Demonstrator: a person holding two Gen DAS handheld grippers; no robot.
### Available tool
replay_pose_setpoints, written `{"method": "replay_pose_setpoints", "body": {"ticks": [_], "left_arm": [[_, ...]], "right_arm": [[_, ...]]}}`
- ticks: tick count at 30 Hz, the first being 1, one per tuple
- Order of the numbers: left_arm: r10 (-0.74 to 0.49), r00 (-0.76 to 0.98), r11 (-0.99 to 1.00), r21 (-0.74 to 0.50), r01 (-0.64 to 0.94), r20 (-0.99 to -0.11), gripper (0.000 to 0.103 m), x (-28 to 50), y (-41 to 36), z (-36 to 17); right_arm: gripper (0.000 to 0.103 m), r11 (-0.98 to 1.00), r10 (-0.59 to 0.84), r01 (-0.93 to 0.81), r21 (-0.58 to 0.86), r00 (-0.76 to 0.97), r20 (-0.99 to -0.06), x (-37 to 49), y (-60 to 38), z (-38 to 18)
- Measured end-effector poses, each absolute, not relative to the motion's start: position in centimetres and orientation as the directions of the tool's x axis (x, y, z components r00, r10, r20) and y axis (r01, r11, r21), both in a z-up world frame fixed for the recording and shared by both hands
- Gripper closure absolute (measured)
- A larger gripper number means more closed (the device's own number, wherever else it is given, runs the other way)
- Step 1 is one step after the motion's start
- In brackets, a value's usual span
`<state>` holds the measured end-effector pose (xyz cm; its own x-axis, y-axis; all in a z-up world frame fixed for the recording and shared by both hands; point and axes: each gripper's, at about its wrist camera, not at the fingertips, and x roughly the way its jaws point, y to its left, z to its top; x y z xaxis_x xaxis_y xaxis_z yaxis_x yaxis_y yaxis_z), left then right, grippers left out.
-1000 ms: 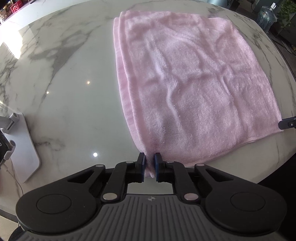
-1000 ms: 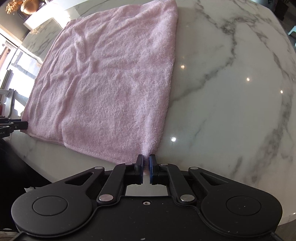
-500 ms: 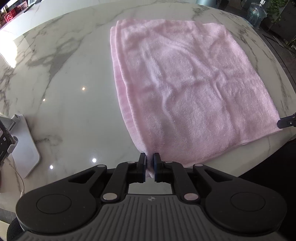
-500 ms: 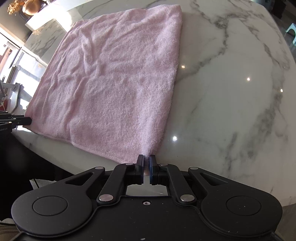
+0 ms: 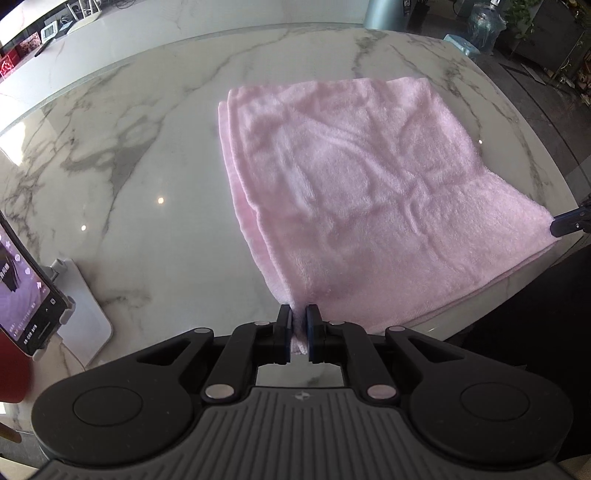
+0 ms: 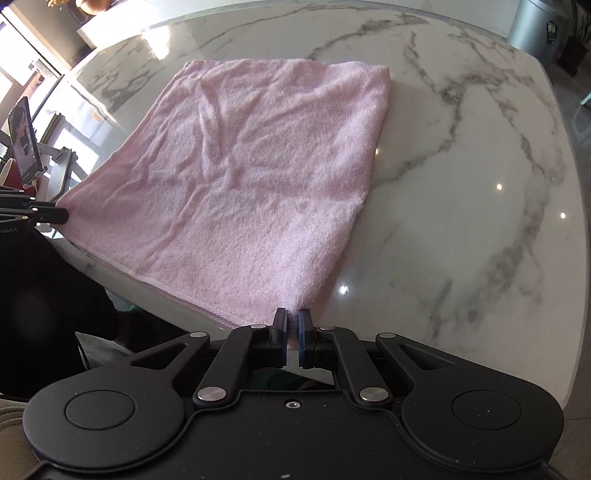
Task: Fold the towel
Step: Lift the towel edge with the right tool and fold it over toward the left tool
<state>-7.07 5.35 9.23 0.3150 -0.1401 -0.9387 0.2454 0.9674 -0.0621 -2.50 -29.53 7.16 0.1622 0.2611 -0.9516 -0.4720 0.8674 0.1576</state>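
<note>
A pink towel, folded in layers, lies on a white marble table. My left gripper is shut on the towel's near left corner. My right gripper is shut on the towel's near right corner. Both near corners are lifted at the table's near edge, and the towel slopes up toward me. The right gripper's tip shows at the right edge of the left wrist view. The left gripper's tip shows at the left edge of the right wrist view.
A phone on a white stand sits at the table's near left; it also shows in the right wrist view. The marble table extends to the right of the towel. A water jug stands beyond the table.
Both grippers have pulled back toward me and risen, holding the corners. The towel has slid nearer the table's near edge and its near part has lifted.
</note>
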Motion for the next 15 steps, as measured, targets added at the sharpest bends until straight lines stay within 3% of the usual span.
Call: {"method": "replay_pose_setpoints", "body": {"ticks": [15], "left_arm": [[-0.105,0.383,0.968,-0.005,0.252,-0.918,0.096,-0.5,5.2,13.1]], "right_arm": [[0.101,0.86,0.257,-0.504,0.078,0.295,-0.92,3.6,-28.0,12.4]]}}
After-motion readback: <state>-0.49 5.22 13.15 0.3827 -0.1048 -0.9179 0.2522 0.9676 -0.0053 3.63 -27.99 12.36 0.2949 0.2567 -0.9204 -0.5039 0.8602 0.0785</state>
